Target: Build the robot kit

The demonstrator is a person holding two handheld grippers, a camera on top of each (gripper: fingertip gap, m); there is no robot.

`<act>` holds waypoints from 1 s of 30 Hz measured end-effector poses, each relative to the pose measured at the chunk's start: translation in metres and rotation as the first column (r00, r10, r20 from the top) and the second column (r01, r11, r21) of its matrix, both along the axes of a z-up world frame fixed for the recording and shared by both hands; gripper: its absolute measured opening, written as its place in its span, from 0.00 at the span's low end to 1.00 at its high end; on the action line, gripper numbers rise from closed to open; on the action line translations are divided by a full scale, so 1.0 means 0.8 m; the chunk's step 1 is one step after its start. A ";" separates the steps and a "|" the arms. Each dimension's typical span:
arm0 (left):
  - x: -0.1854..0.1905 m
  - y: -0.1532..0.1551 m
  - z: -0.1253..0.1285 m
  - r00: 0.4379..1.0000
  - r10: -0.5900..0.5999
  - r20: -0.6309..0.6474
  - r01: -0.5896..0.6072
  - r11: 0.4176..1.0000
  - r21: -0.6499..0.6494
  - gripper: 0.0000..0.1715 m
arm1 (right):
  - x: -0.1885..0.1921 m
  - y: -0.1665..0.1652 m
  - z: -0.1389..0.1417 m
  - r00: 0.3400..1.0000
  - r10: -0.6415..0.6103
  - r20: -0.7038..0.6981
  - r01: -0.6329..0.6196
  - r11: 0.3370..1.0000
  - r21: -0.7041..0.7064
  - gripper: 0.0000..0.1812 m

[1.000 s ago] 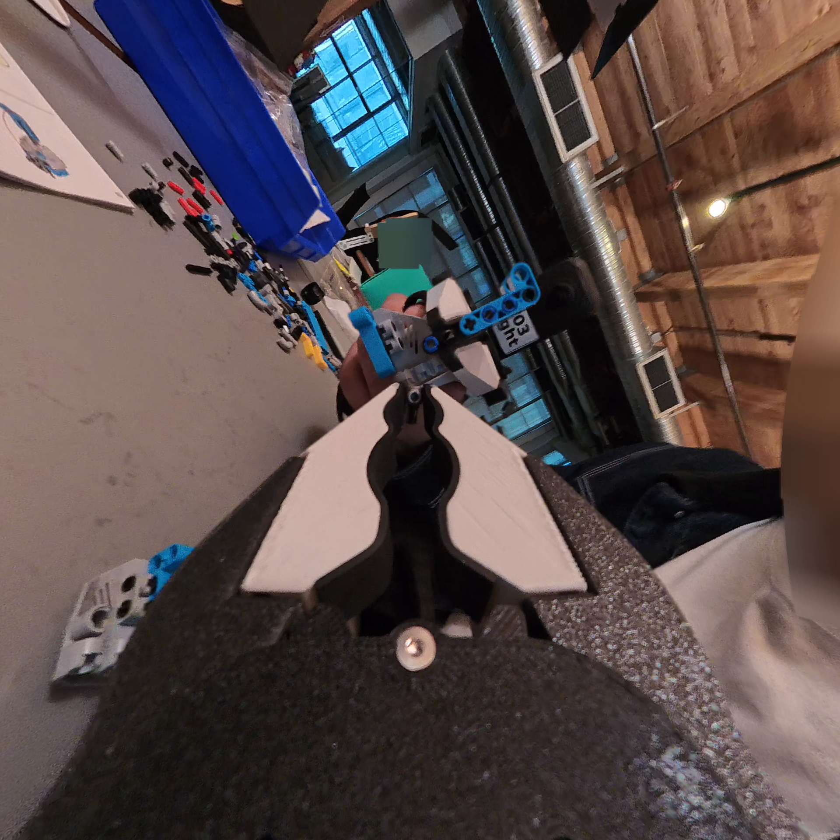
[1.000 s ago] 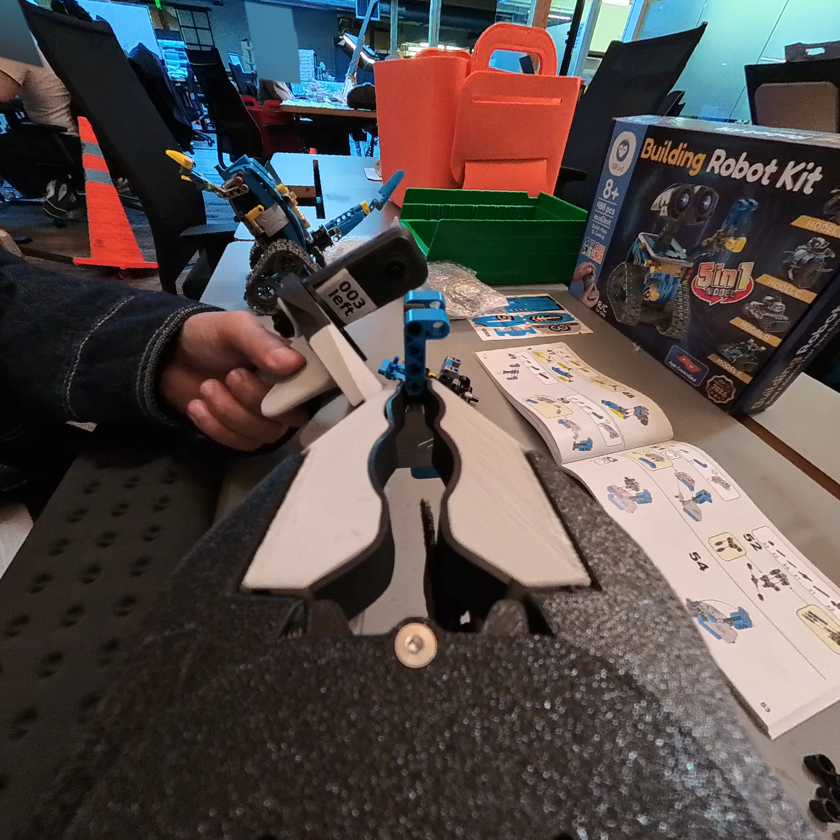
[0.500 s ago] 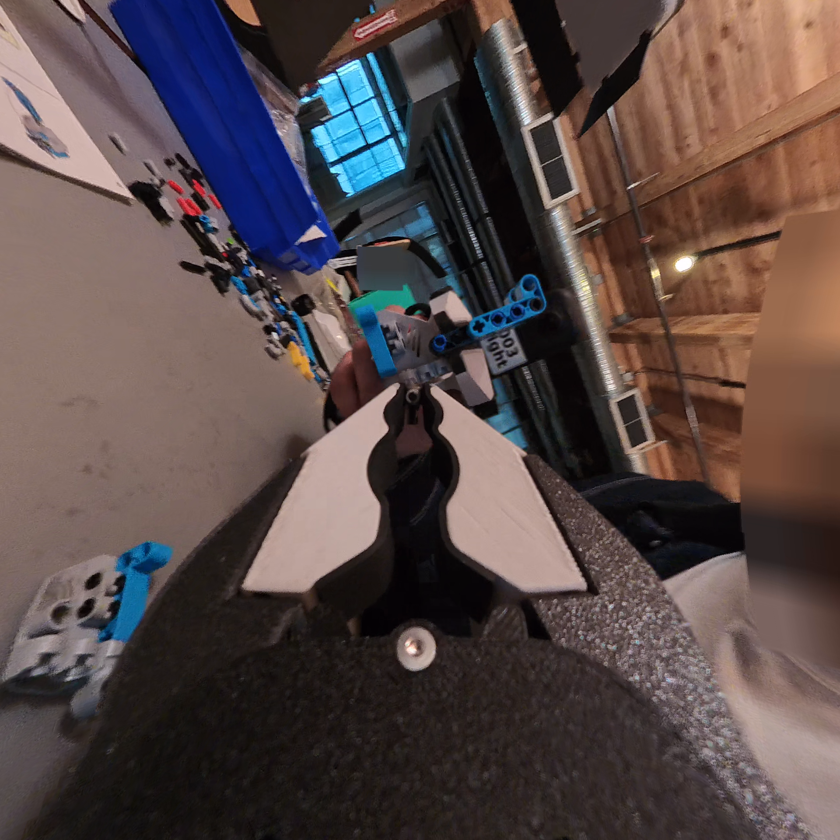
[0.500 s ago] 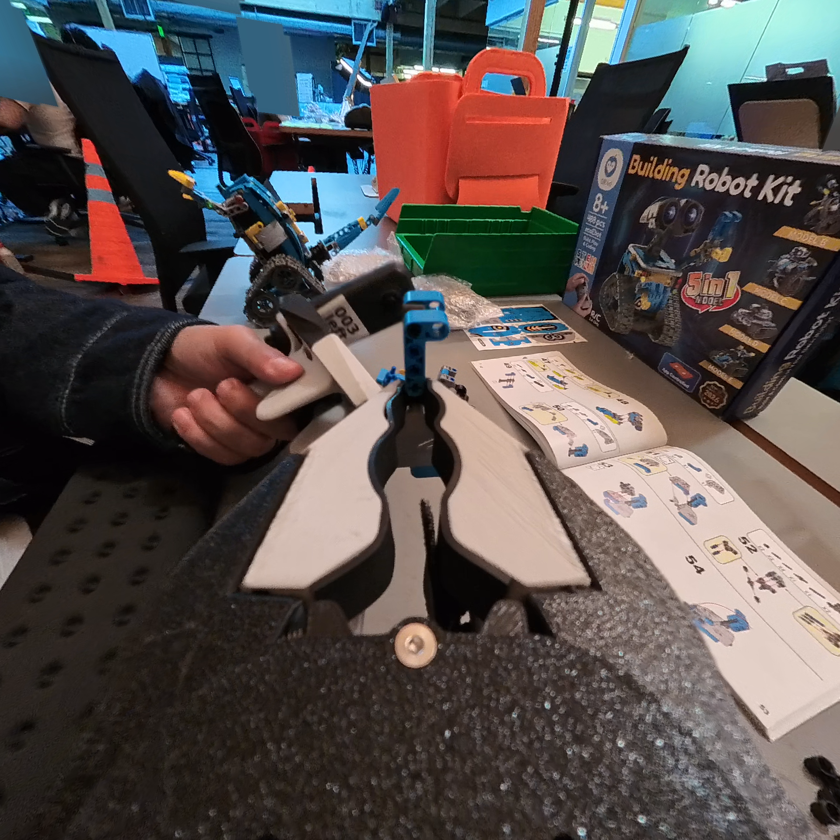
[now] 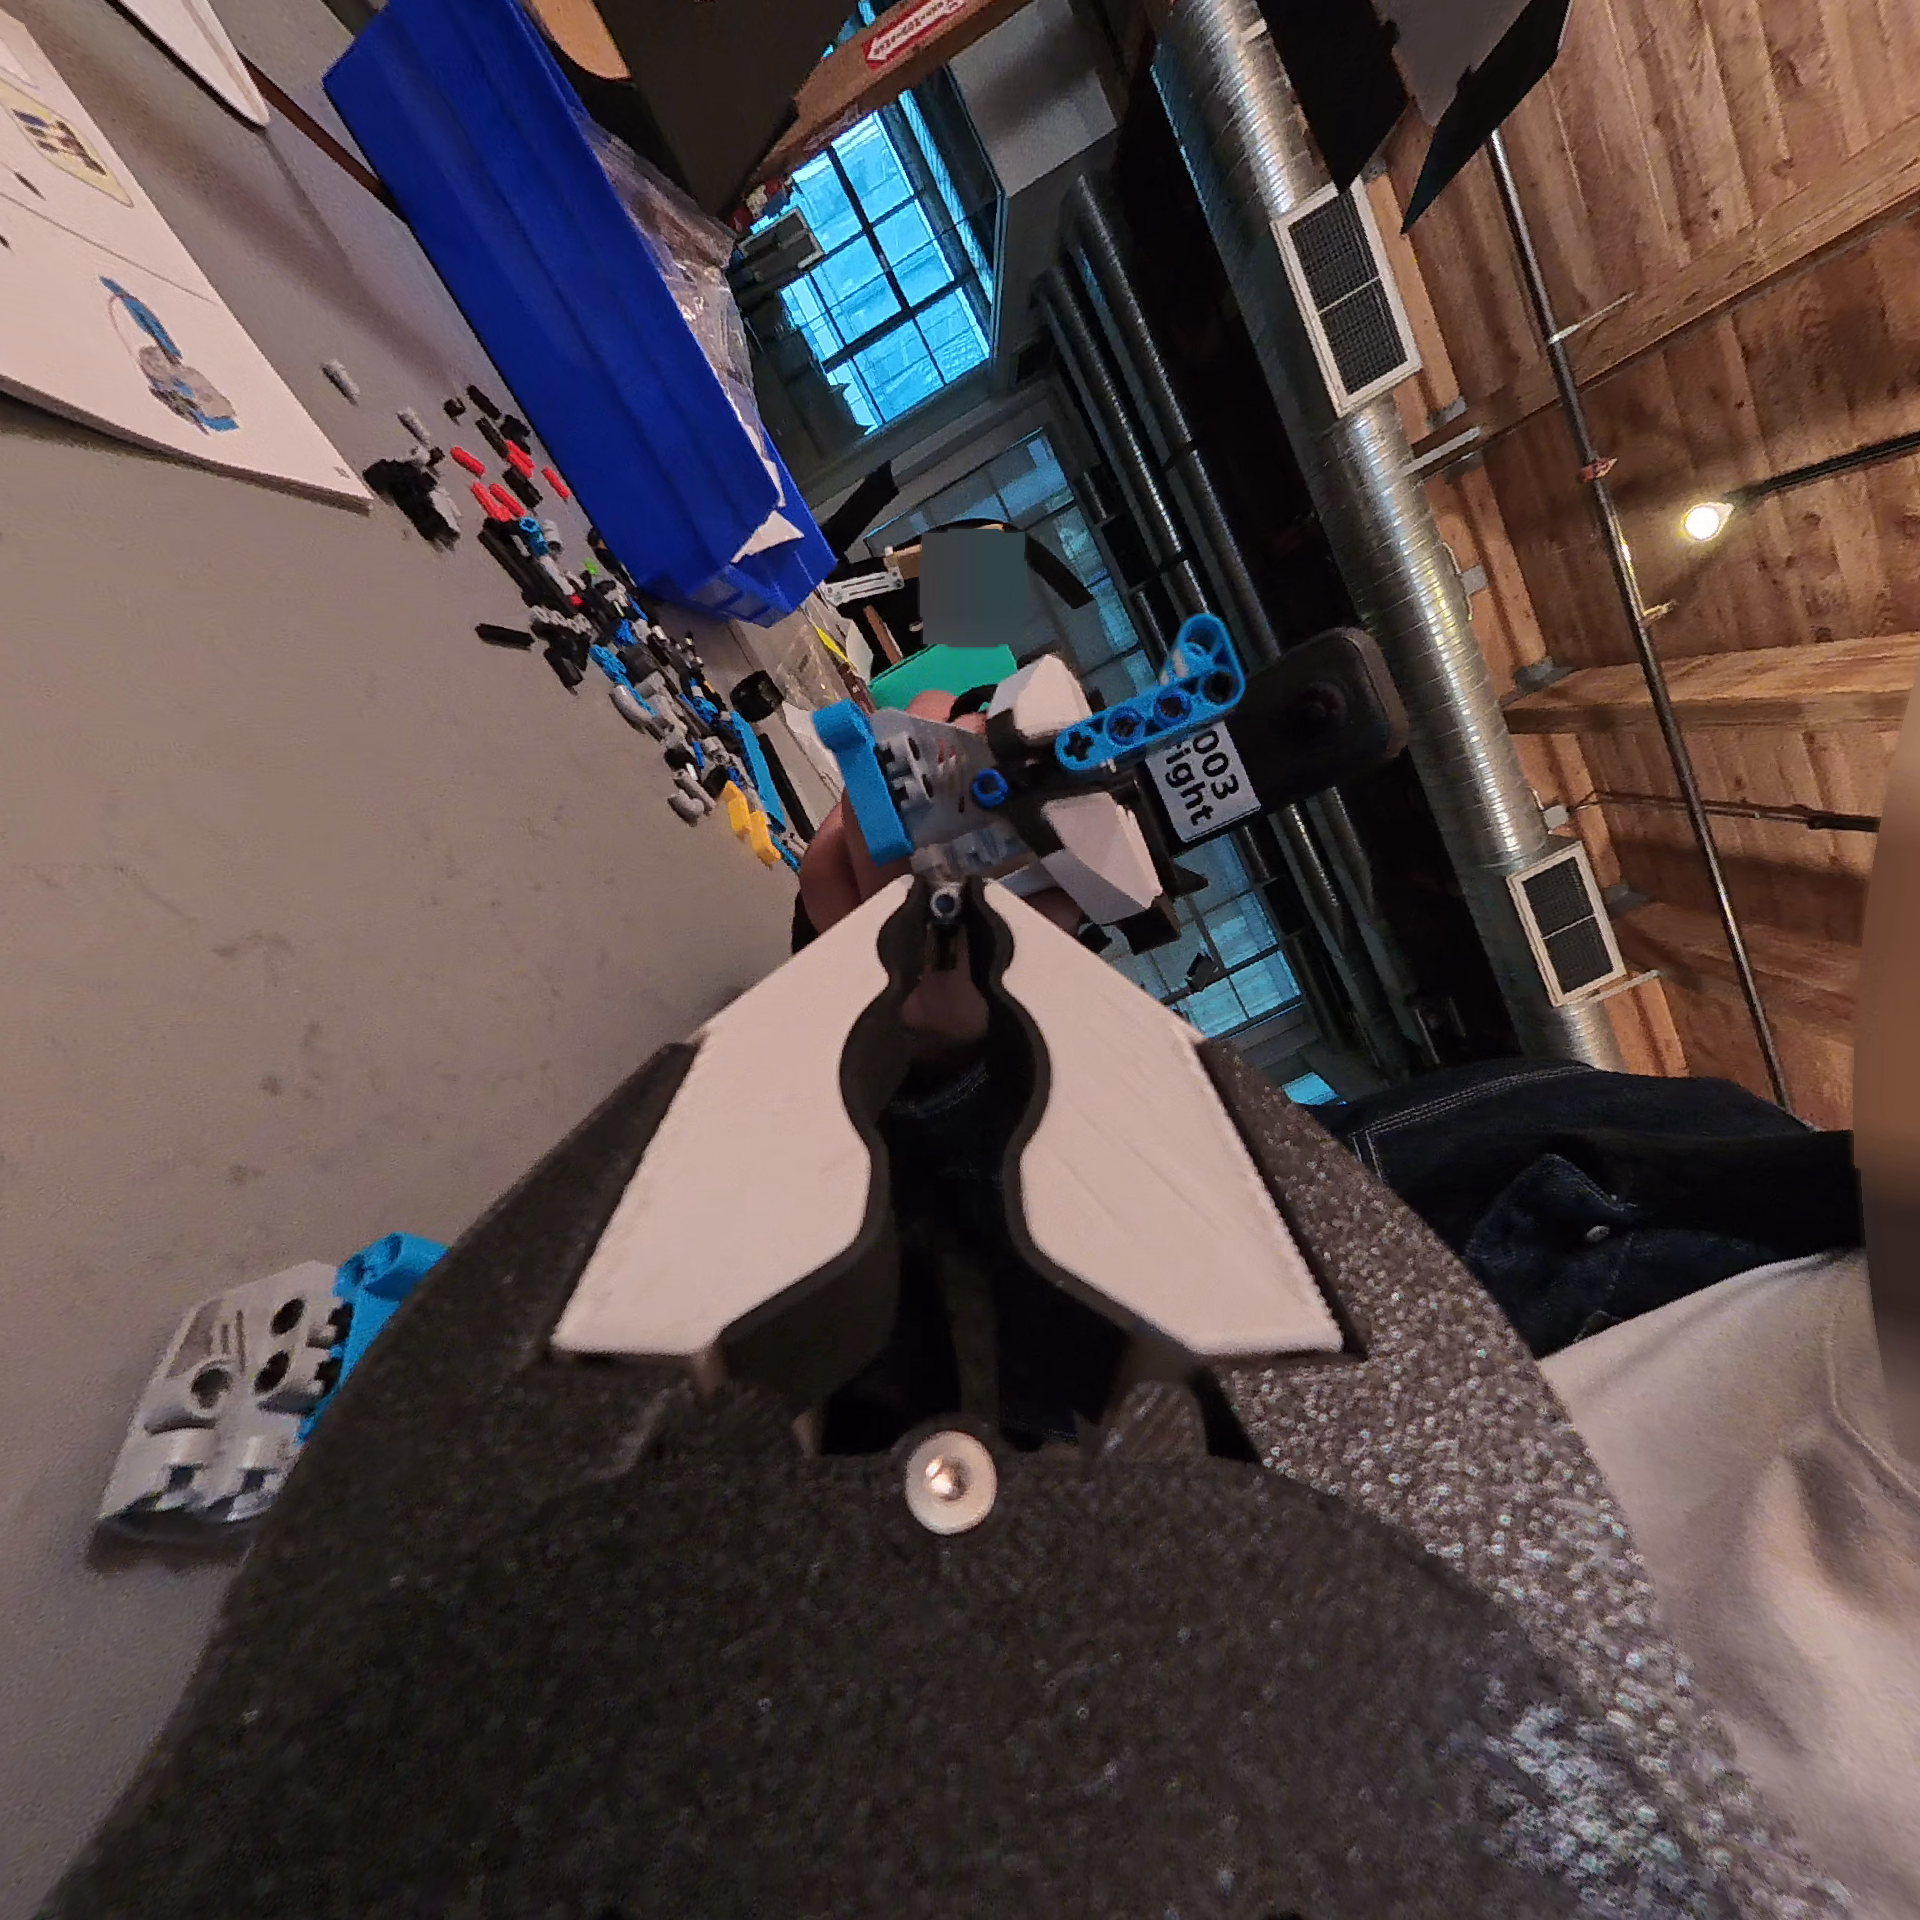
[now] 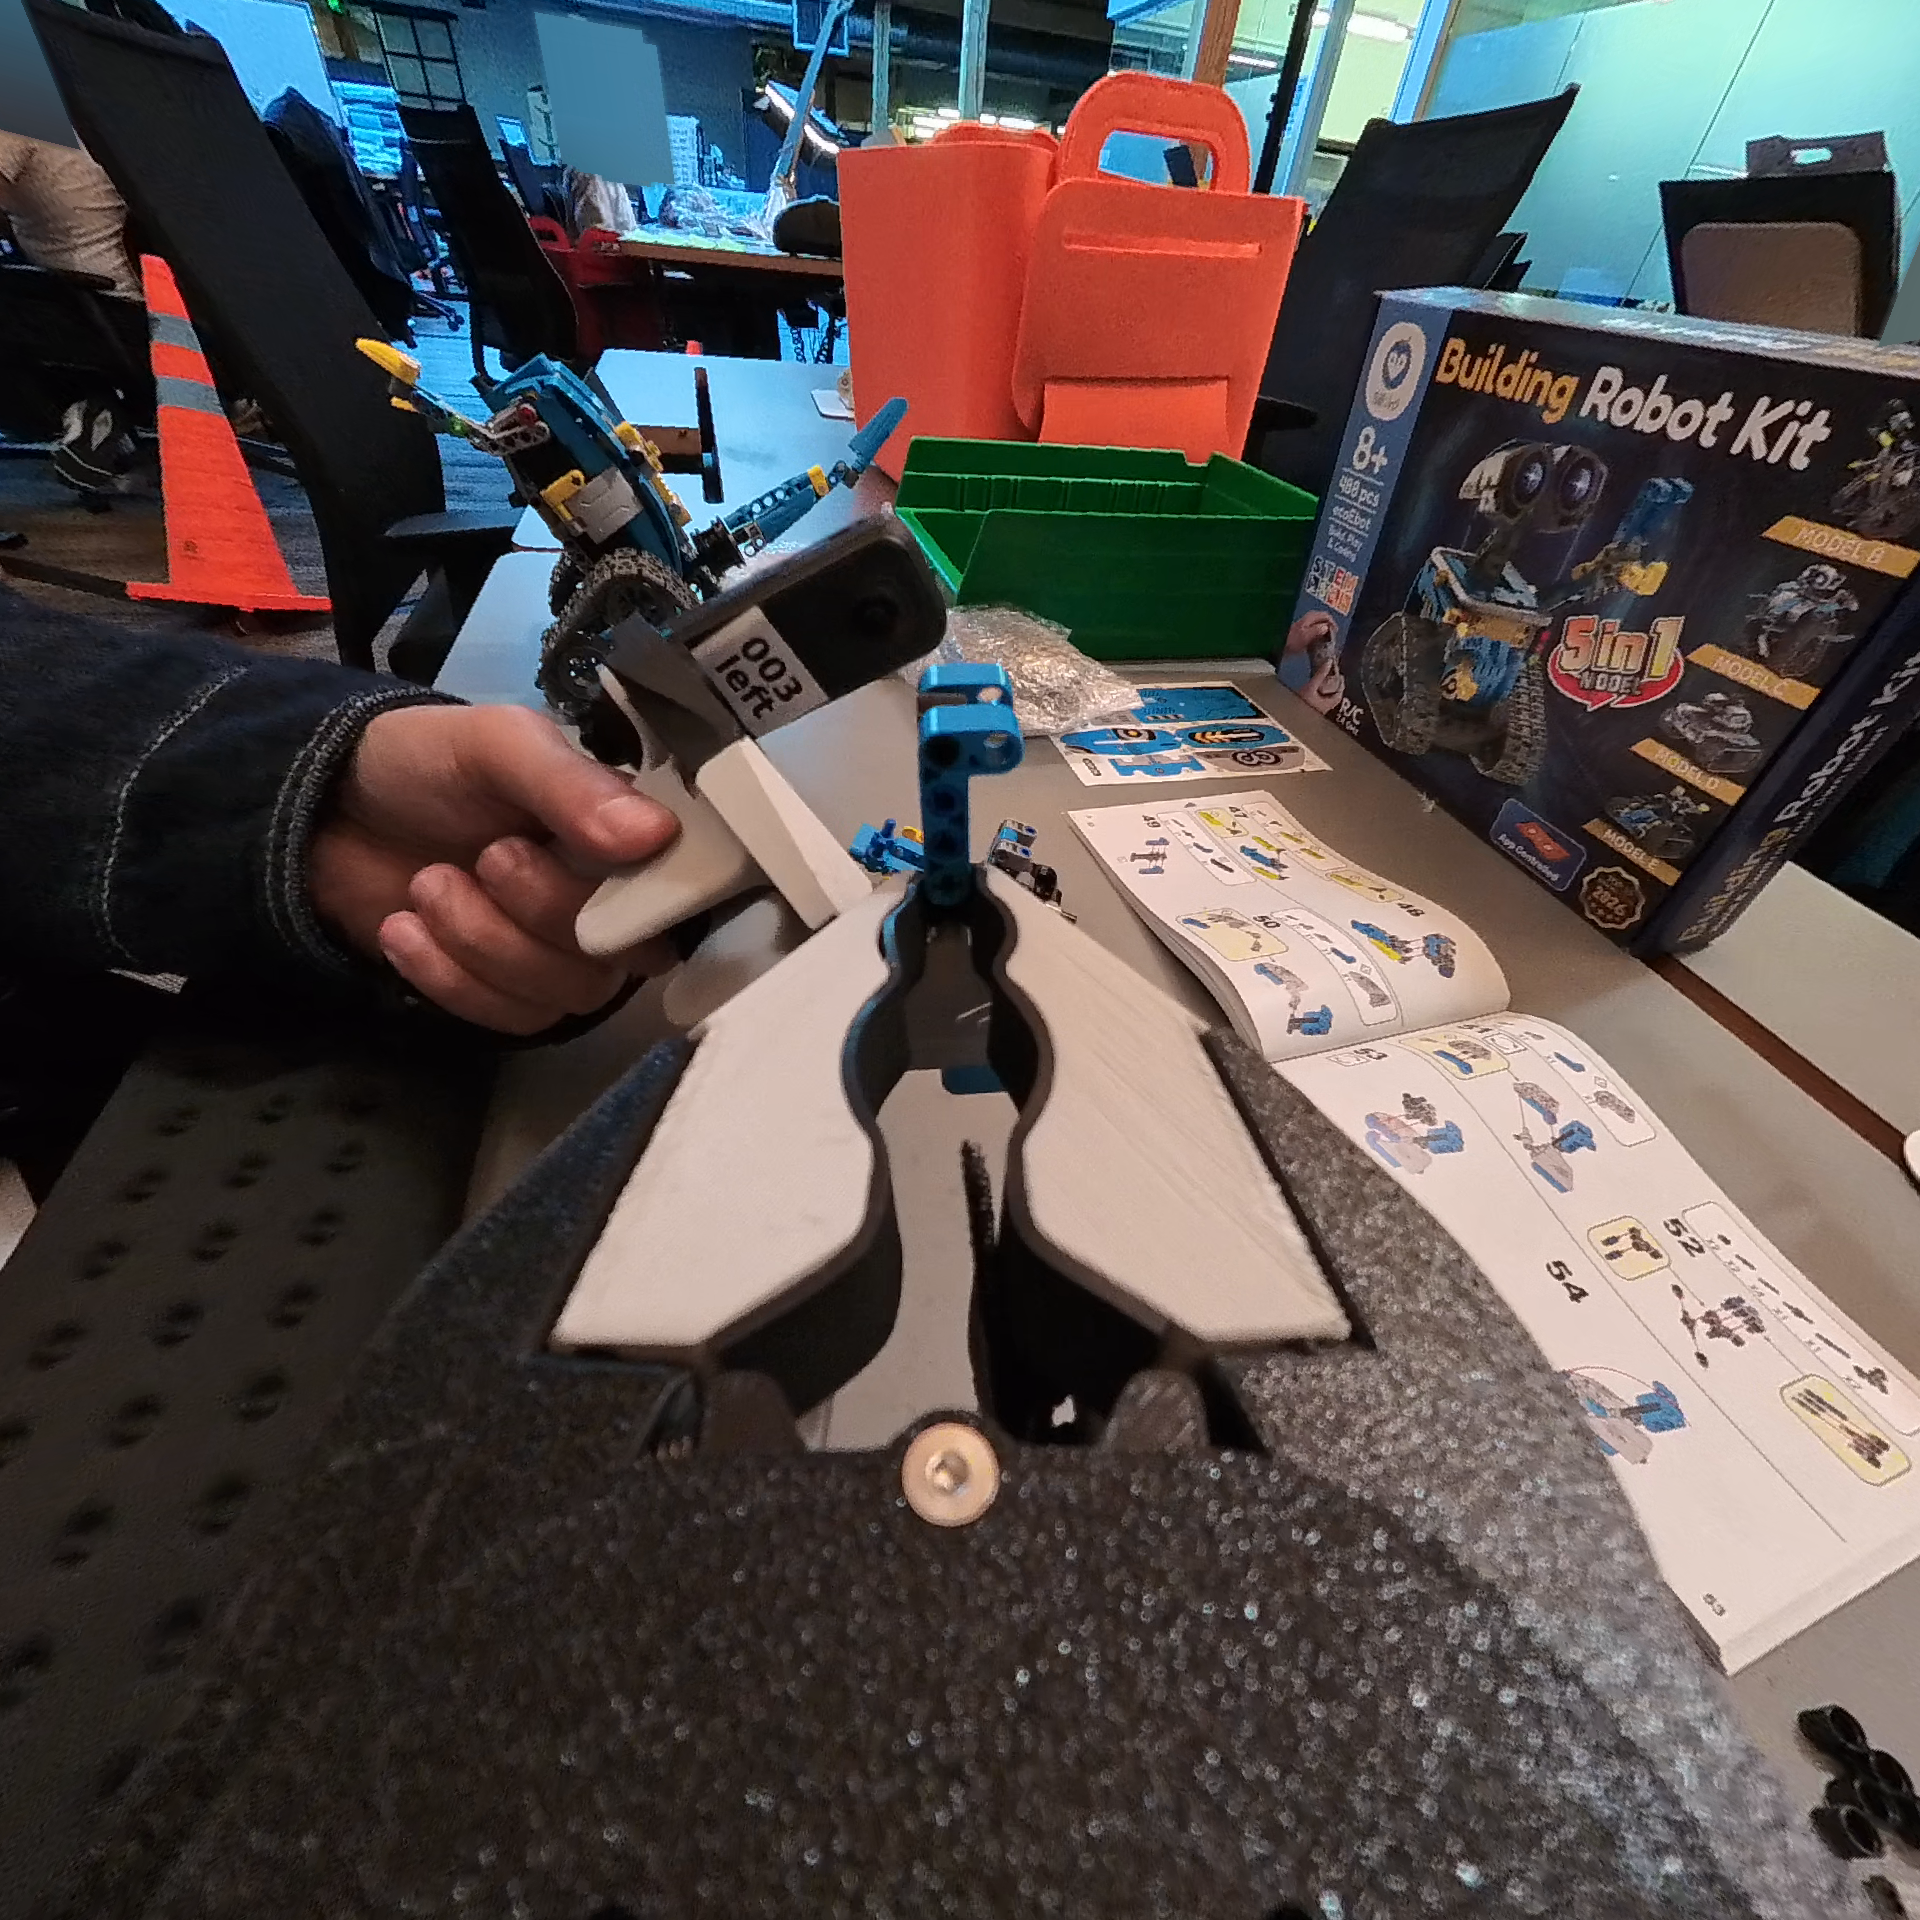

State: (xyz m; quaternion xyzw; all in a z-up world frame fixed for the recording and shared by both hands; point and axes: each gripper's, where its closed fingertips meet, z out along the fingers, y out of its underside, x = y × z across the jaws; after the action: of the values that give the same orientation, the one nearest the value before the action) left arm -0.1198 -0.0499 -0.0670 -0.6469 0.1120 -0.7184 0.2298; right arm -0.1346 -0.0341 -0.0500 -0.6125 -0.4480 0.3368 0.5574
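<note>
Left gripper [image 5: 951,902]: jaws nearly closed, pinching a small pin at the bottom of a grey-and-blue block assembly [image 5: 914,784], held in the air above the surface [image 5: 260,883]. Right gripper [image 6: 948,883]: jaws narrow, clamped on the lower part of a blue holed beam [image 6: 951,790] that stands upright, its bent end at the top; in the left wrist view this beam [image 5: 1148,707] sits just beside the assembly, touching or nearly so, contact not clear. A hand [image 6: 488,862] in a dark sleeve holds the left gripper's handle. On the surface: loose small parts [image 5: 582,613] in black, red, blue and yellow; a blue bin [image 5: 582,312] behind them; a grey block [image 5: 229,1403] with a blue piece lying near the left gripper's body; an open booklet [image 6: 1455,1122]; a kit box [image 6: 1610,603] standing behind it; a green bin [image 6: 1101,551]; an orange bag [image 6: 1060,281]; a built blue model [image 6: 603,520] on tracked wheels.
</note>
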 end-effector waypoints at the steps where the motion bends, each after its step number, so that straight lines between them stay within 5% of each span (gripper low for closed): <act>1: 0.000 0.000 0.000 1.000 0.002 -0.003 -0.002 1.000 0.005 0.03 | 0.000 0.000 0.000 1.000 0.000 -0.001 0.000 1.000 -0.006 0.04; 5: 0.000 -0.001 0.002 1.000 -0.007 0.001 0.007 1.000 0.013 0.04 | 0.000 -0.002 0.002 0.998 0.024 -0.052 -0.027 0.998 -0.053 0.04; 8: -0.006 0.005 0.003 1.000 0.010 0.015 -0.010 1.000 -0.003 0.03 | 0.002 -0.005 0.010 0.994 0.046 -0.101 -0.052 0.997 -0.052 0.17; 20: -0.015 0.013 0.001 1.000 0.027 0.013 -0.026 0.999 -0.031 0.04 | 0.006 0.010 -0.008 1.000 -0.013 -0.013 0.013 0.999 -0.030 0.32; 30: -0.008 0.002 -0.011 0.999 -0.045 -0.030 0.042 0.996 -0.078 0.03 | 0.002 -0.001 -0.025 0.986 -0.034 0.163 0.004 0.984 0.179 0.20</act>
State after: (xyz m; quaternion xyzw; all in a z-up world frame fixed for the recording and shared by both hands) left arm -0.1264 -0.0482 -0.0757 -0.6640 0.1017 -0.7168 0.1870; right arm -0.1333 -0.0350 -0.0701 -0.5902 -0.5152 0.2380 0.5740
